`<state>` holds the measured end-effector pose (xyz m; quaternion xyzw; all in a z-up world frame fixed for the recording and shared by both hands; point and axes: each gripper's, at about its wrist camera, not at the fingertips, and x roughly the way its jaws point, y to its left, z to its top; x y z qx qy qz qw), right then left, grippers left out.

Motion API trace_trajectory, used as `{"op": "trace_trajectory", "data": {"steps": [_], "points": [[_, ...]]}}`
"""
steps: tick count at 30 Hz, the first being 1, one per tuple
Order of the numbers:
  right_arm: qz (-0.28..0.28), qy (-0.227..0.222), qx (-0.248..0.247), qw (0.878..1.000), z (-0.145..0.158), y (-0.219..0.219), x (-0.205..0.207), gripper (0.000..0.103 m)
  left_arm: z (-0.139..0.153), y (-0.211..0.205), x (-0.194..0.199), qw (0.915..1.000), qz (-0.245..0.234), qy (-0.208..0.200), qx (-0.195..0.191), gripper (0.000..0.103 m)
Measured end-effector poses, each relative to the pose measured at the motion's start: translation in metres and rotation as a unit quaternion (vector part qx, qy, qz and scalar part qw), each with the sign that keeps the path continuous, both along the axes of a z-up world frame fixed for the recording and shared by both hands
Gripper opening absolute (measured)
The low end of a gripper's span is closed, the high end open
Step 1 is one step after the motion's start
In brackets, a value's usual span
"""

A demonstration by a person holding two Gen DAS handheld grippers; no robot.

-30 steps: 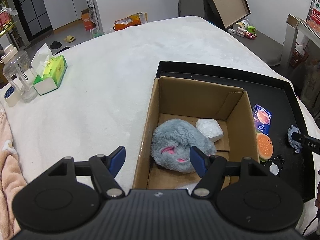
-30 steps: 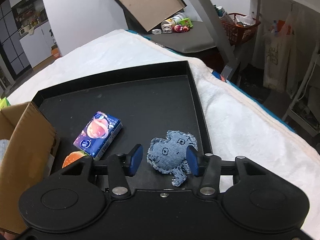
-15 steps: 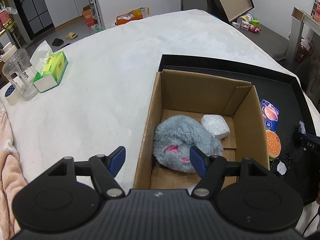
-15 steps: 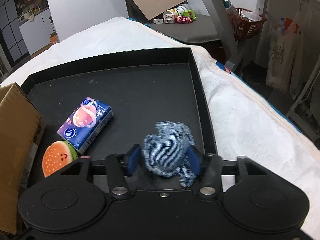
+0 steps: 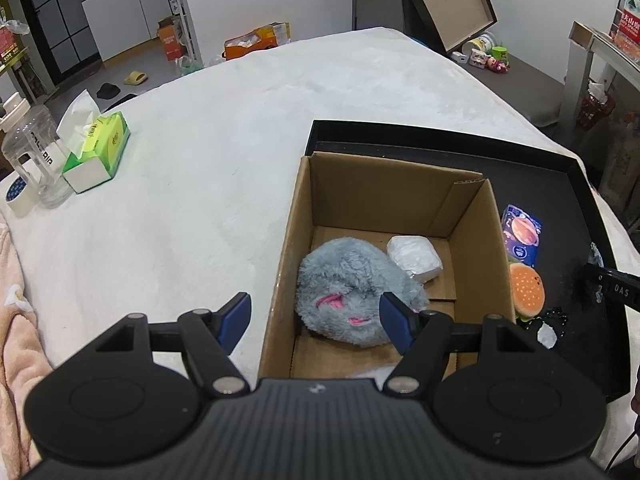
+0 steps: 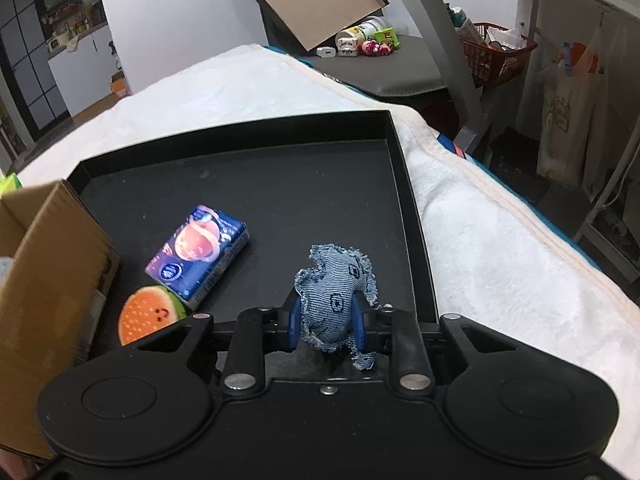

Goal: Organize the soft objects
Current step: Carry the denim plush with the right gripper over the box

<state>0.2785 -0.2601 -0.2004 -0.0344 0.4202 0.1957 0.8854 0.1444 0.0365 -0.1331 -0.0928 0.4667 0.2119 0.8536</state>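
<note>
A small denim stuffed toy [image 6: 334, 300] sits between the blue pads of my right gripper [image 6: 326, 320], just above the black tray [image 6: 248, 184]. The jaws are closing and both pads press the toy's sides. My left gripper [image 5: 316, 316] hangs open and empty, straddling the left wall of the cardboard box [image 5: 384, 196]. Inside the box lie a grey plush with pink marks [image 5: 348, 280] and a white wrapped bundle [image 5: 414, 258]. On the tray beside the box lie a burger-shaped toy [image 6: 150, 314] and a blue printed pack [image 6: 198, 250].
The tray and box rest on a white fleece blanket [image 5: 208, 184]. At the far left stand a green tissue box [image 5: 98, 148], a clear bottle [image 5: 28, 152] and a tape roll [image 5: 18, 196]. A pink cloth [image 5: 16, 320] lies at the left edge. The blanket drops off right of the tray [image 6: 500, 208].
My right gripper's jaws came together around the denim toy, which now stands squeezed and upright between the pads. The left gripper stays open over the box.
</note>
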Motion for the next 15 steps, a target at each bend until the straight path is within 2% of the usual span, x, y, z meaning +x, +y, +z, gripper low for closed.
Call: {"op": "trace_trajectory", "data": {"steps": [5,15], "points": [[-0.005,0.001,0.007,1.0,0.011,-0.002,-0.004,0.024,0.003,0.002,-0.002,0.9999,-0.005,-0.006,-0.008,0.069],[0.01,-0.027,-0.008,1.0,0.04,0.007,-0.019,0.024,0.008,0.009,-0.01,0.9996,-0.01,-0.016,-0.019,0.069]]}}
